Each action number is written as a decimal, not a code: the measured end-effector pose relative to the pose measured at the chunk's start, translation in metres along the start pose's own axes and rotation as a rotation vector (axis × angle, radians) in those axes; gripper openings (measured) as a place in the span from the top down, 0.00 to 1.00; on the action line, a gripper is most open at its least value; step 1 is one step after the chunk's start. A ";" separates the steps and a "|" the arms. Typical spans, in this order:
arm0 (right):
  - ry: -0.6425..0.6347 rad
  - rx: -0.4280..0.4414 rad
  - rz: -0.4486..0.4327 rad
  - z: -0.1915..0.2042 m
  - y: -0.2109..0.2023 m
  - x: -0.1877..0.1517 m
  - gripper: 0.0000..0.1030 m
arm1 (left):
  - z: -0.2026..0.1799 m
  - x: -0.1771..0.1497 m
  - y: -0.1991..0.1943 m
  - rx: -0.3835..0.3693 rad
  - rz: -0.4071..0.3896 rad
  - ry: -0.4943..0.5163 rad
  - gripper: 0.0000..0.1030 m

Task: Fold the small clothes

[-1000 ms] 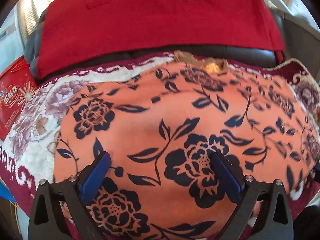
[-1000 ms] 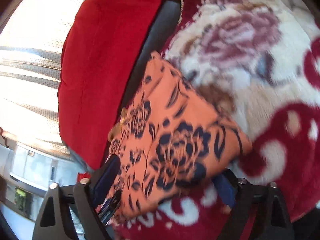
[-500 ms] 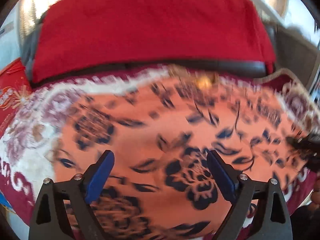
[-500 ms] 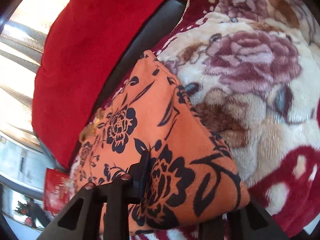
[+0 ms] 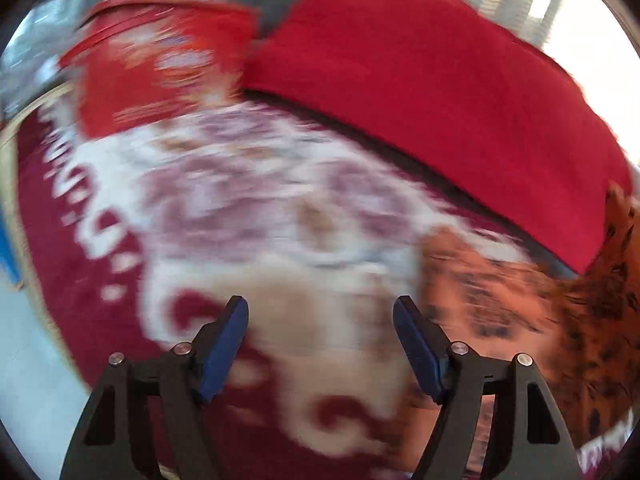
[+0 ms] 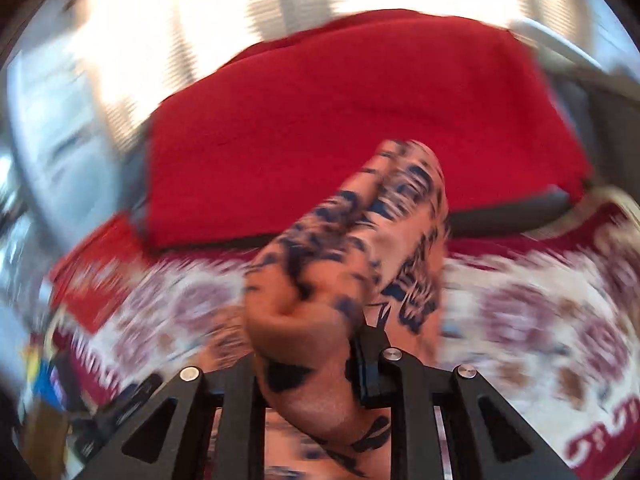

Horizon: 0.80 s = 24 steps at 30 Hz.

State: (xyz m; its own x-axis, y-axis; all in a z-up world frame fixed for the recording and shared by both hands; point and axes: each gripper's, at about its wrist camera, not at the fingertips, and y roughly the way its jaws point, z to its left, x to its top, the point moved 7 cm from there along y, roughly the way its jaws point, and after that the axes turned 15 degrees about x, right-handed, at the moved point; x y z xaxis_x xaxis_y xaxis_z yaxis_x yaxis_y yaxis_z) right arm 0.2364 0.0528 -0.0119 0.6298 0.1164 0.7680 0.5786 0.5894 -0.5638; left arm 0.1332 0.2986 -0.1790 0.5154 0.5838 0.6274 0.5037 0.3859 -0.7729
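Note:
The orange garment with dark blue flowers (image 6: 344, 264) is bunched up and lifted in my right gripper (image 6: 312, 360), whose jaws are shut on it; it hangs in front of the red cushion. In the left wrist view the same garment (image 5: 520, 300) shows at the right edge, blurred. My left gripper (image 5: 320, 344) is open and empty, its blue pads (image 5: 224, 344) wide apart above the flowered blanket (image 5: 248, 208), left of the garment.
A red cushion (image 5: 440, 92) lies along the dark sofa back behind the blanket. A red printed box or bag (image 5: 152, 64) sits at the far left. The blanket's edge and pale floor (image 5: 36, 360) are at the lower left. Both views are motion-blurred.
My right gripper has closed on the garment and lifted it off the blanket, bunching it. My left gripper has swung left, off the garment, and now hovers over bare blanket.

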 end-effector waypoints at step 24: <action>-0.164 0.153 0.242 0.078 0.101 -0.106 0.21 | 0.006 0.000 -0.008 -0.257 0.051 -0.065 0.22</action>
State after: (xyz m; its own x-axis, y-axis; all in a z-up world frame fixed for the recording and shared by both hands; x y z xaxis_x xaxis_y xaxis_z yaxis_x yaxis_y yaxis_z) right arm 0.1875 0.1621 -0.1267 0.6404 0.3881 0.6628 0.3297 0.6406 -0.6935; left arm 0.1255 0.2998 -0.1733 0.5032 0.6453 0.5747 0.6423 0.1656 -0.7483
